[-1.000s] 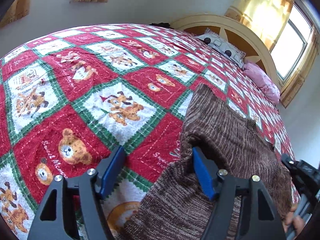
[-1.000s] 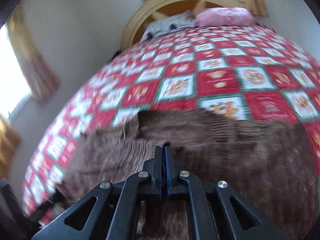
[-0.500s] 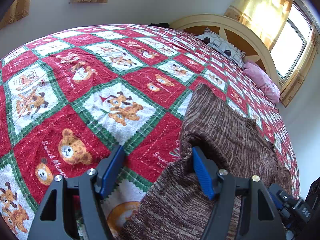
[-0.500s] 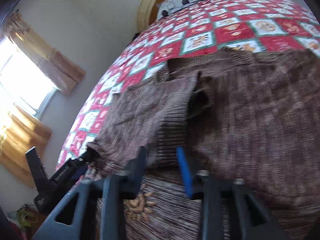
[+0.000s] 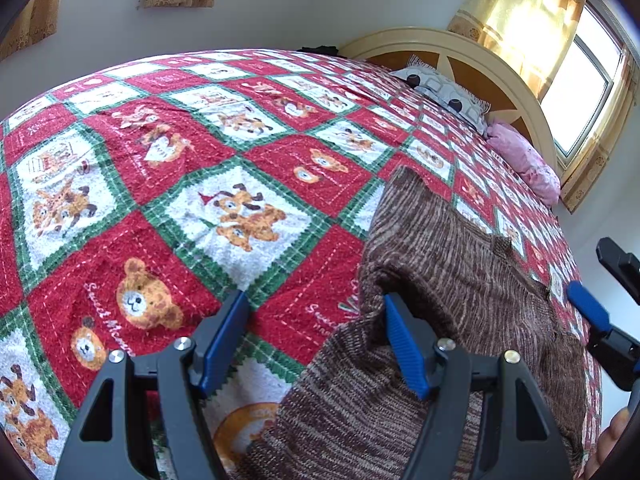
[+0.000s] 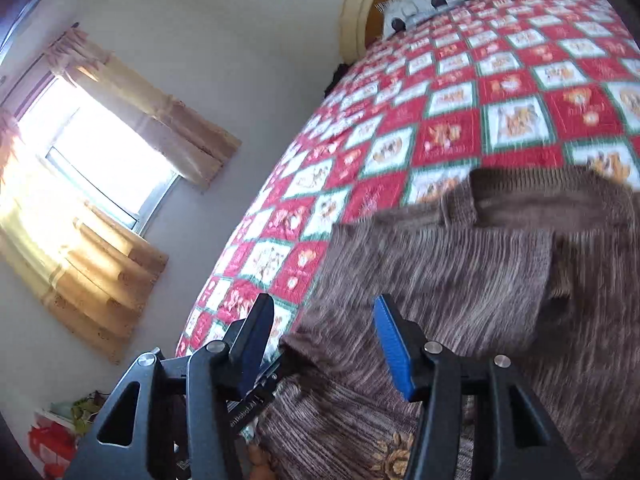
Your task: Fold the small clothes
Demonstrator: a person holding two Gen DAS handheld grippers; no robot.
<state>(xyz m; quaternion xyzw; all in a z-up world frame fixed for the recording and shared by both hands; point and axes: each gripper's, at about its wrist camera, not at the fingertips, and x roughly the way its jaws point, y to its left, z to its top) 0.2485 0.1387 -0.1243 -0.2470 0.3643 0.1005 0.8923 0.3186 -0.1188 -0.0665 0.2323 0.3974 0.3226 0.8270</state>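
A brown, marled knit sweater (image 5: 460,280) lies spread near the foot edge of the red, white and green teddy-bear quilt (image 5: 180,184). The left gripper (image 5: 316,340) hangs wide open, gripping nothing, one blue pad at the sweater's edge. The right gripper (image 6: 320,344), jaws opening, hangs over the sweater (image 6: 460,280) with no cloth pinched.

Sweater (image 5: 460,280): you had it lying on the quilt (image 5: 200,160), near right.
Pillows (image 5: 444,92): far right, against the headboard (image 5: 440,46).
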